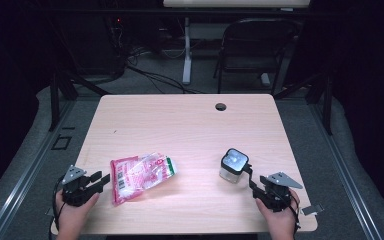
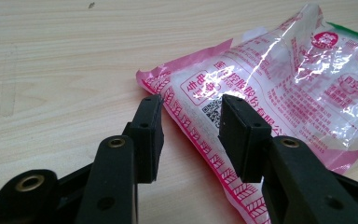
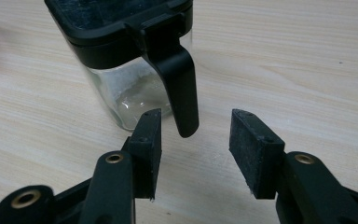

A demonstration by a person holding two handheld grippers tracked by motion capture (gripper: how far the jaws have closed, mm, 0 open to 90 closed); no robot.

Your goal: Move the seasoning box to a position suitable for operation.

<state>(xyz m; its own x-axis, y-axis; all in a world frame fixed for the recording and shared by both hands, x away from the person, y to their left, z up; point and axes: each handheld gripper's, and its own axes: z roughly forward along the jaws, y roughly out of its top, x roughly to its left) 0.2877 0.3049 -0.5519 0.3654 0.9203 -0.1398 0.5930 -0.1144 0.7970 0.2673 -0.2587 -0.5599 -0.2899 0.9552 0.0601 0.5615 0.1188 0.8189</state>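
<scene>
Now the left gripper (image 2: 189, 105) gapes empty at the pink bag's (image 2: 270, 107) edge; the right gripper (image 3: 196, 119) stands wide, unclosed, before the jar's handle (image 3: 179, 91); next, probably, closing squarely.

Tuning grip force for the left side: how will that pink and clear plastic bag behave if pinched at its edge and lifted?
Likely floppy: the bag is thin, wrinkled film lying flat on the table, so it should sag from a pinch. Probably slippery, given its glossy sheen. The left hand-held gripper stands open at the pink sealed edge, which looks like the firmest hold.
</scene>
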